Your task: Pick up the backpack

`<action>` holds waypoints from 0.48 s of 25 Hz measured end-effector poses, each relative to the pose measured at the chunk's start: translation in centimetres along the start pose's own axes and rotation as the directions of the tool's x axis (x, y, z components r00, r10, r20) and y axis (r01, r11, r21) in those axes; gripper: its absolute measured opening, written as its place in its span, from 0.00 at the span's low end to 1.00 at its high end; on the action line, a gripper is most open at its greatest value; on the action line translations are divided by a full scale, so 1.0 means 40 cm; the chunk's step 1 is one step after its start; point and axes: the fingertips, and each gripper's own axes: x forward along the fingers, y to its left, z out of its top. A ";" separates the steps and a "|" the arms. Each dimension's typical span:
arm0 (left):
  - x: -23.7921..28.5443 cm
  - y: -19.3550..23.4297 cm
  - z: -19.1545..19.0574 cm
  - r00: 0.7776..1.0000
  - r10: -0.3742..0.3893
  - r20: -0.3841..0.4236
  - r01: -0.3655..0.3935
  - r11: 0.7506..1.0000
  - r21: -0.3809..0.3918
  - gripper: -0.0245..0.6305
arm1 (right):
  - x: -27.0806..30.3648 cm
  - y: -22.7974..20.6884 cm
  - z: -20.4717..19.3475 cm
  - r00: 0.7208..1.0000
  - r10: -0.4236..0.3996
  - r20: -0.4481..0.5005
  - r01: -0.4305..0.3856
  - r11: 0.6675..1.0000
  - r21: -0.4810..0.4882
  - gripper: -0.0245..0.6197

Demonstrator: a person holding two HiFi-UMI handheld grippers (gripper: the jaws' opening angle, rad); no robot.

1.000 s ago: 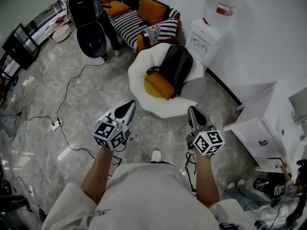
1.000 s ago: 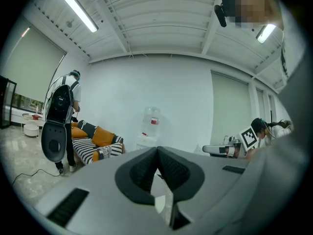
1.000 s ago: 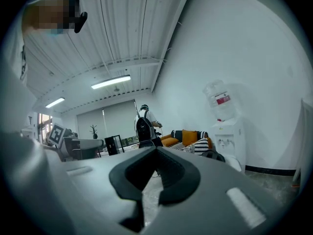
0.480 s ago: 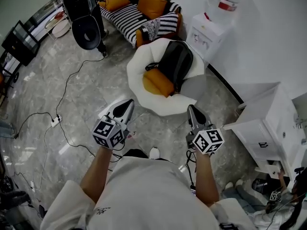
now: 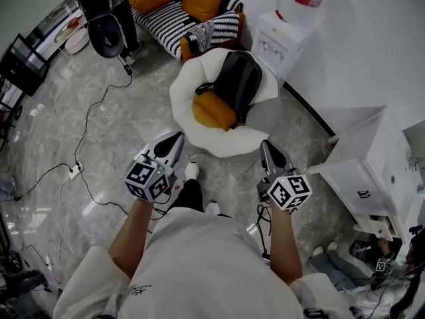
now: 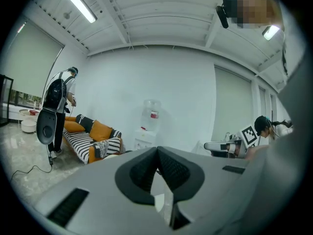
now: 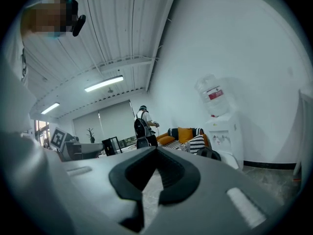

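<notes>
Now standing just short of the white round armchair (image 5: 180,88), one white shoe (image 5: 191,171) ahead of the other. Reaches both forearms forward, roughly parallel, elbows close to the torso.

Holds the left gripper (image 5: 174,141) out on the left, nose tipped slightly down toward the chair's near rim, marker cube back over the hand. Holds the right gripper (image 5: 267,148) at about the same reach, pointing level, well apart from the left one. Shows both pairs of jaws pressed together tip to tip with nothing between them, so carries nothing on either side.

Finds the black backpack (image 5: 238,84) propped upright in the armchair seat, leaning on the backrest, with an orange cushion (image 5: 212,111) against its lower left side. Touches neither chair nor backpack: both noses stop near the chair's front edge, over grey marble floor (image 5: 133,111).

Faces a water dispenser (image 5: 284,37) just behind the chair at the white wall, a striped sofa (image 5: 182,25) beyond to the left and a white cabinet (image 5: 362,171) on the right. Shares the room with a second person (image 5: 99,8) near the sofa's far end and a thin cable (image 5: 89,121) running across the floor to a power strip (image 5: 75,171).
</notes>
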 end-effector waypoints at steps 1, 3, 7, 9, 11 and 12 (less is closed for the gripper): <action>0.009 0.001 0.001 1.000 -0.006 0.001 0.006 1.000 0.001 0.03 | 0.001 -0.004 0.001 1.000 -0.003 0.001 0.003 1.000 -0.001 0.04; 0.026 0.006 0.004 1.000 -0.017 0.002 0.017 1.000 0.002 0.03 | 0.007 -0.011 0.002 1.000 -0.008 -0.002 0.008 1.000 -0.009 0.04; 0.074 0.036 0.009 0.999 -0.036 0.001 0.036 0.999 -0.004 0.03 | 0.037 -0.041 0.009 1.000 -0.031 -0.001 0.031 0.999 -0.010 0.04; 0.098 0.058 0.004 0.999 -0.047 -0.005 0.047 0.999 -0.011 0.03 | 0.057 -0.057 0.010 0.999 -0.050 0.001 0.050 0.999 -0.006 0.04; 0.124 0.085 0.005 0.998 -0.060 -0.013 0.060 0.998 -0.019 0.03 | 0.086 -0.071 0.017 0.998 -0.064 0.006 0.064 0.998 -0.004 0.04; 0.141 0.101 0.010 0.998 -0.067 -0.015 0.066 0.998 -0.019 0.03 | 0.105 -0.078 0.023 0.998 -0.070 0.009 0.070 0.998 -0.005 0.04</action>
